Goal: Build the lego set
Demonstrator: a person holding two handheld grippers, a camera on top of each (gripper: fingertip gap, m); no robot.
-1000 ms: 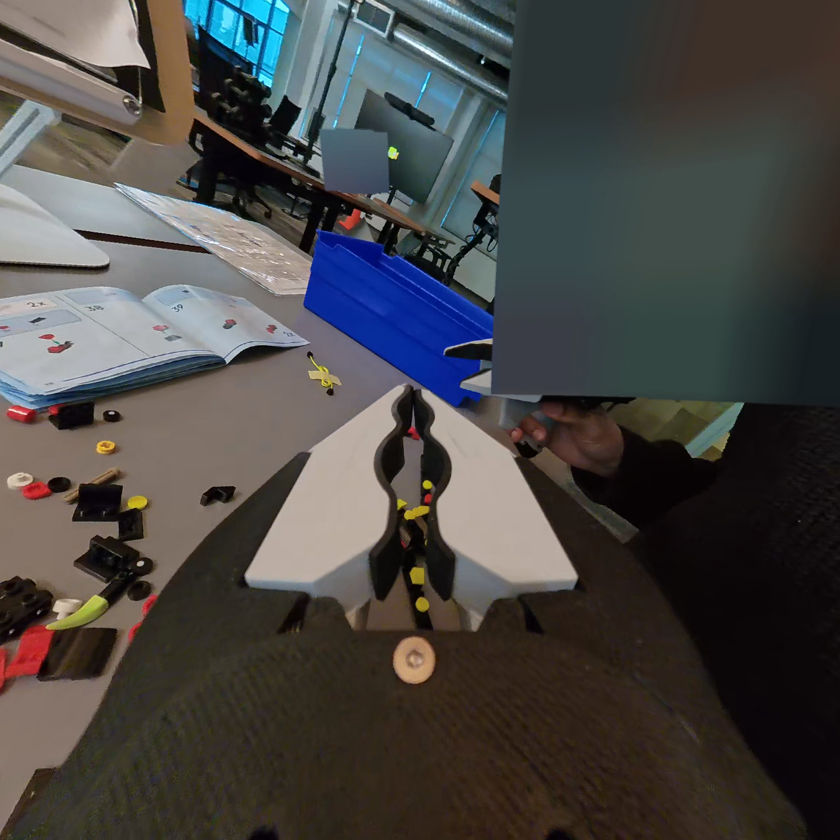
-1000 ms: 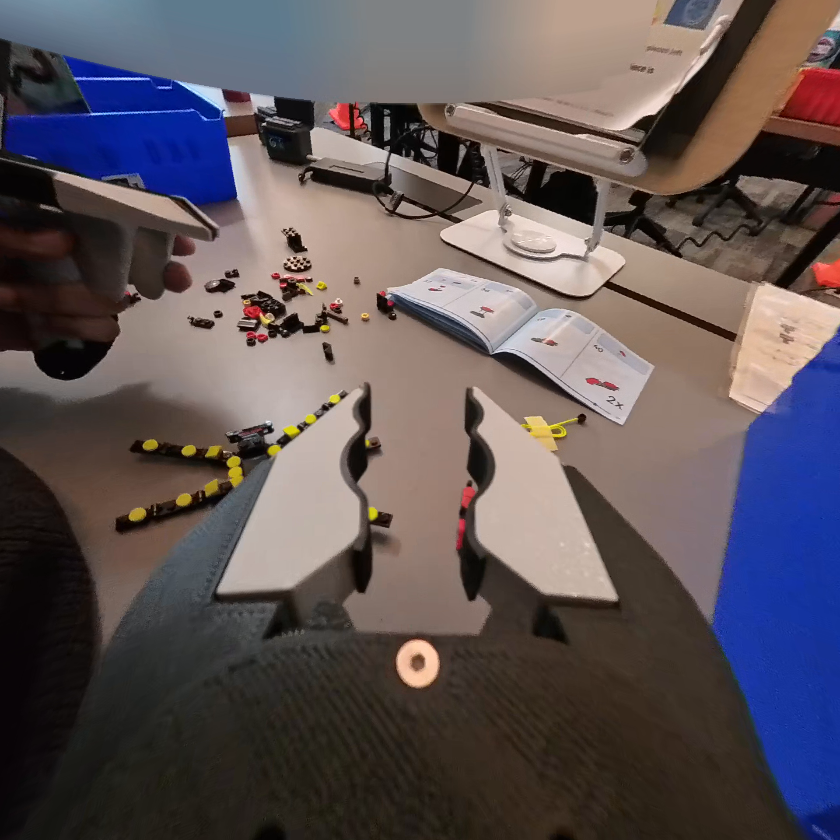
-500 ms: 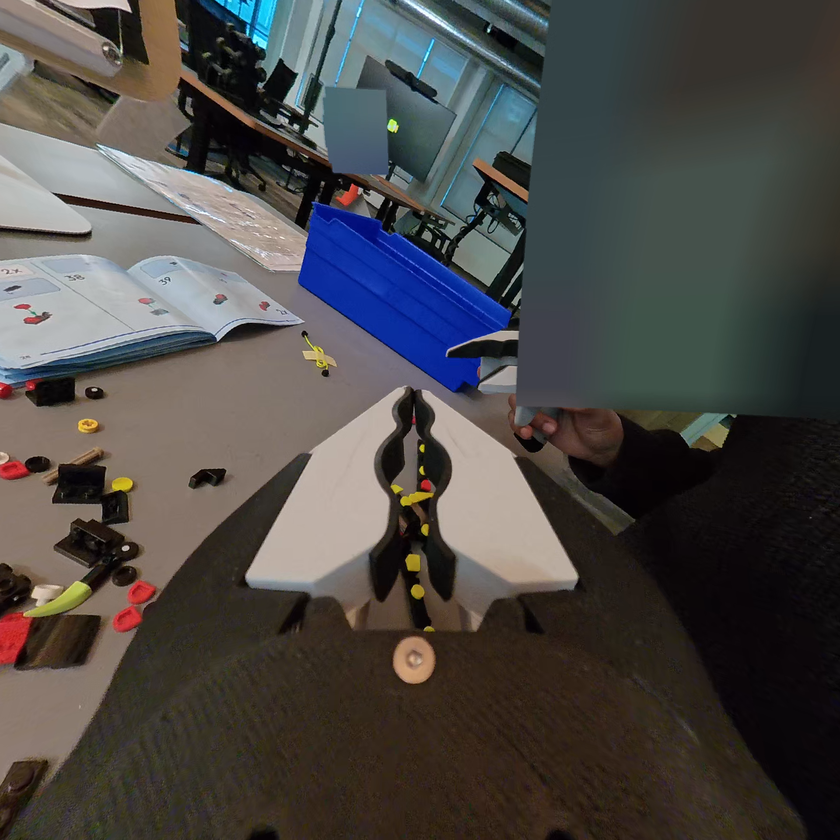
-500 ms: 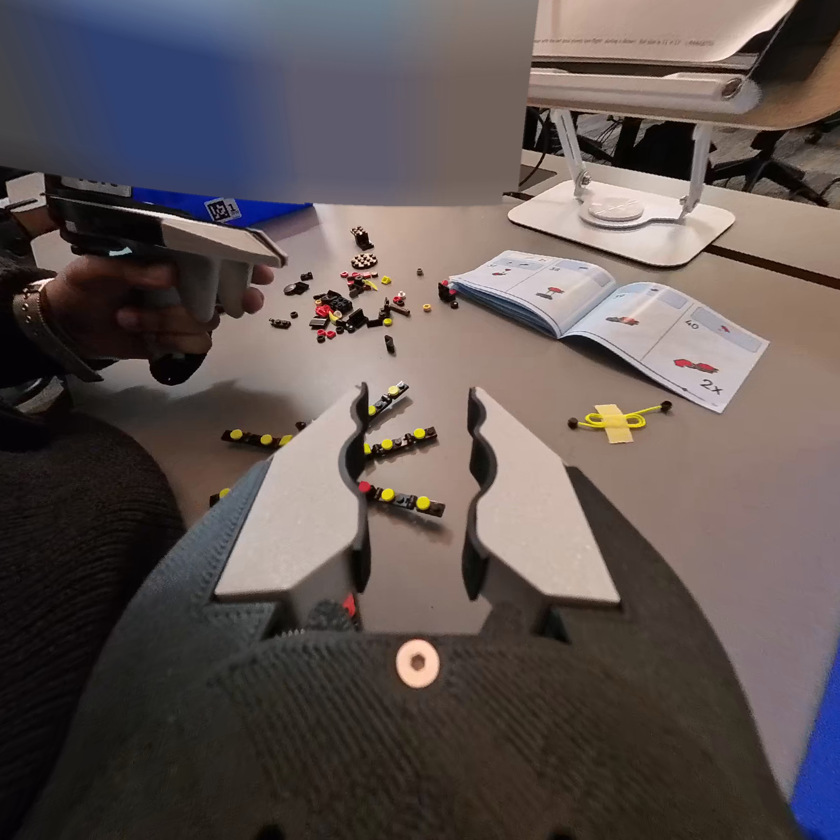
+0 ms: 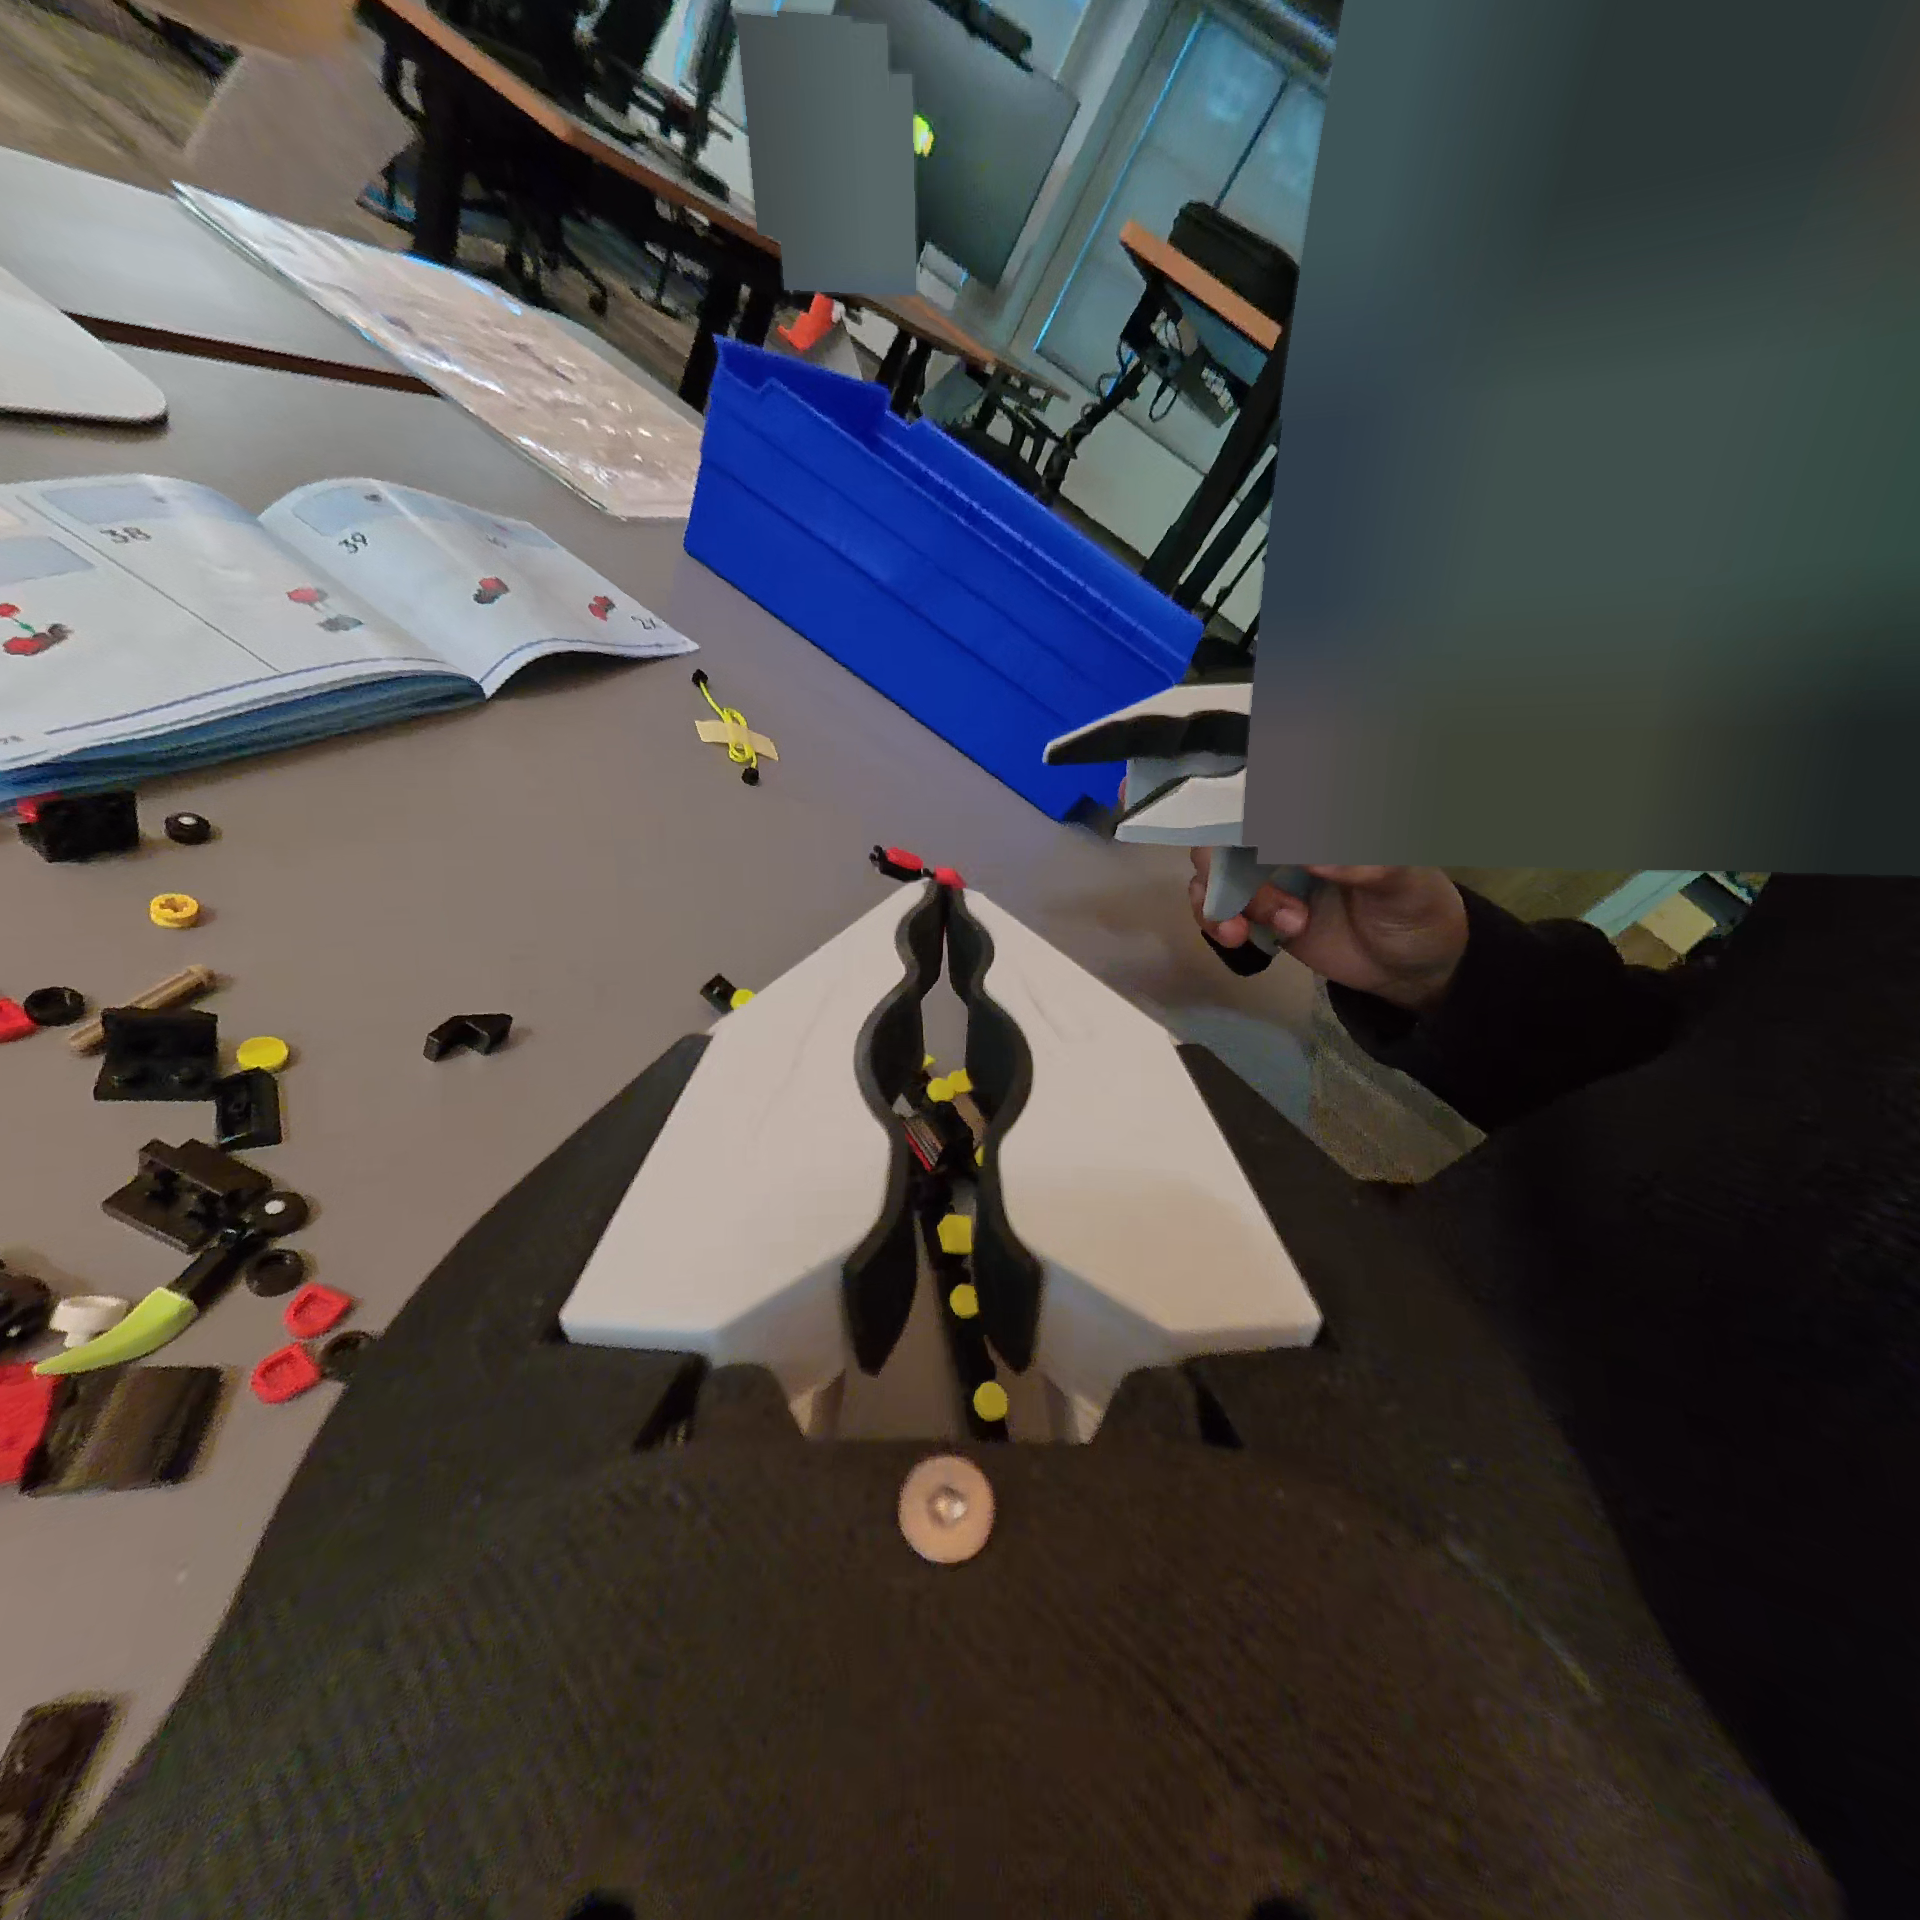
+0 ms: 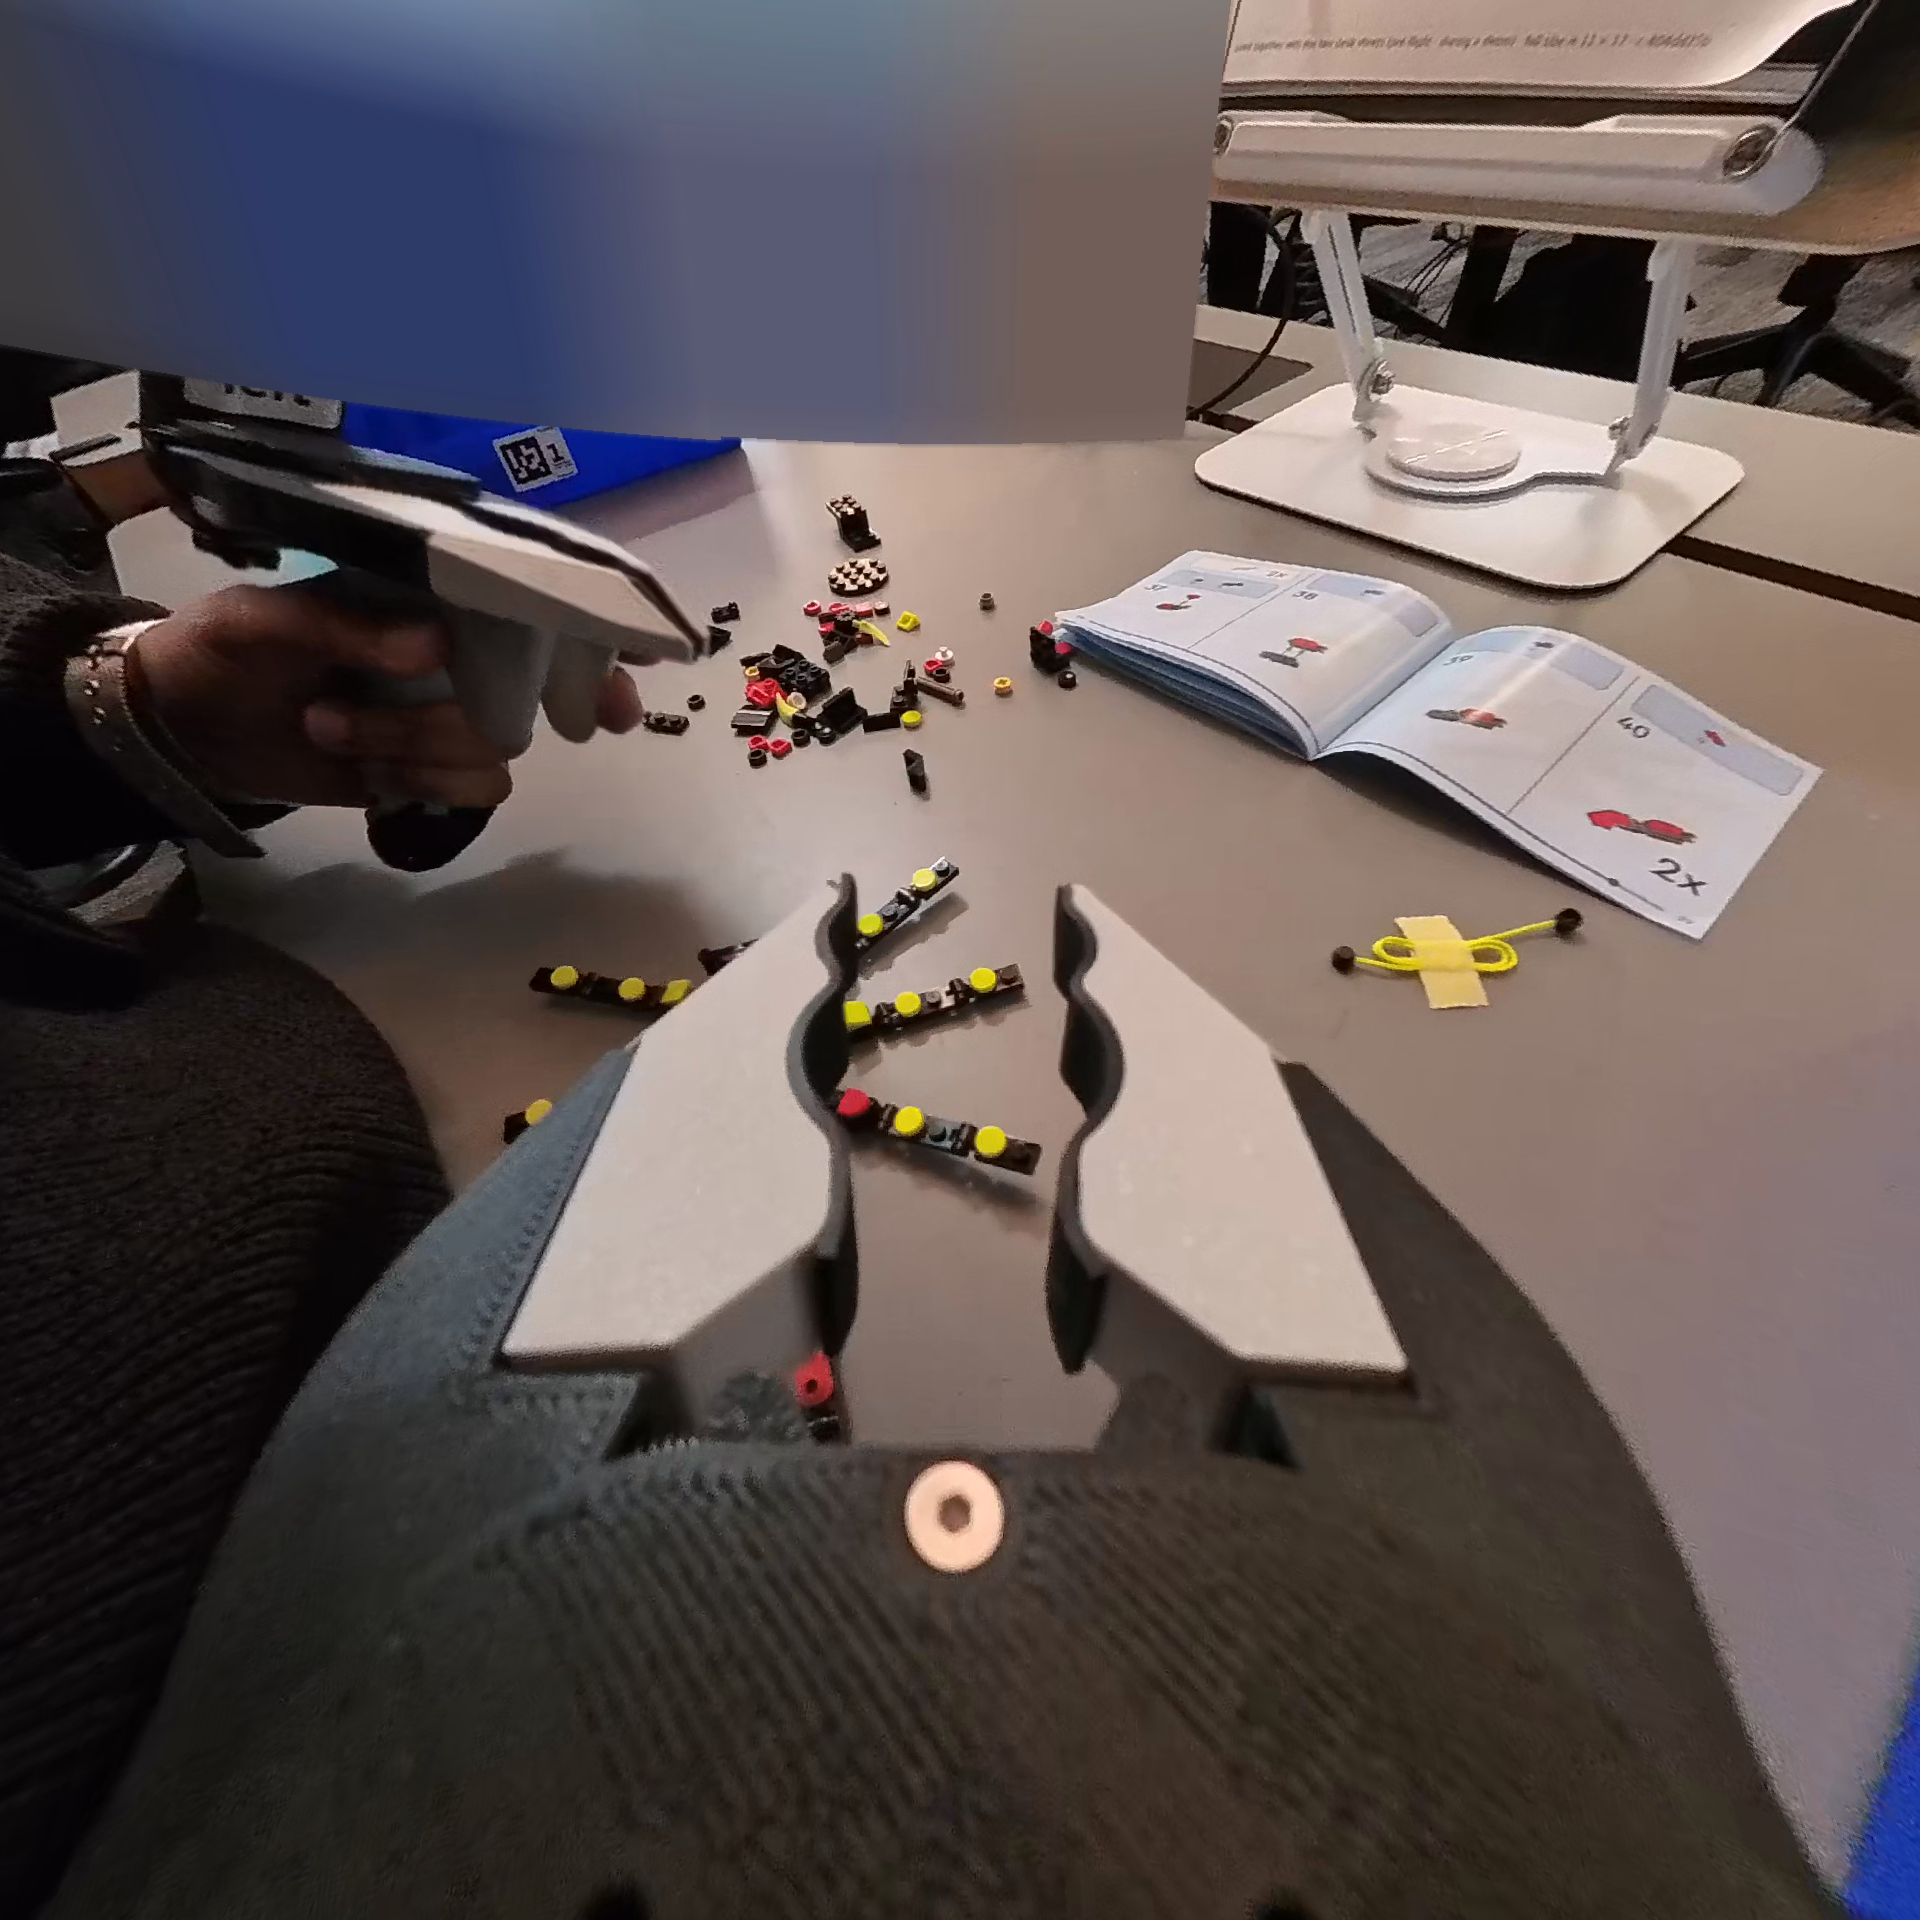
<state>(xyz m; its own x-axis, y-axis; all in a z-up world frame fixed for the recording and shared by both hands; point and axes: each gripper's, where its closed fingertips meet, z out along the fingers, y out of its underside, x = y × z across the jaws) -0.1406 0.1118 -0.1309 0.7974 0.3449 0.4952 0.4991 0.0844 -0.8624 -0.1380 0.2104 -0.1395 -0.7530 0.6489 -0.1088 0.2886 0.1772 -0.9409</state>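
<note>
A flat build of black strips with yellow studs (image 6: 940, 1127) fans out on the grey table. My right gripper (image 6: 951, 899) is open and empty above it, and the strips show between its fingers. A small red piece (image 6: 814, 1382) lies near the base of its left finger. My left gripper (image 5: 935, 894) is shut and hovers over the same strips (image 5: 961, 1299), seen through its finger gaps. A small red piece (image 5: 902, 860) shows just past its tips. The left gripper also shows in the right wrist view (image 6: 582, 603), held in a hand above the table.
Loose black, red and yellow pieces (image 6: 831, 675) lie beyond the build, and show at the left in the left wrist view (image 5: 187, 1195). An open instruction booklet (image 6: 1455, 727), a taped yellow elastic (image 6: 1444, 956), a white stand base (image 6: 1475, 478) and a blue bin (image 5: 914, 582) are around. The tips of one gripper are about 11 cm away from the tips of the other.
The right gripper has swung left, so the studded strips now lie between its open fingers. The left gripper stays shut and has shifted slightly forward.
</note>
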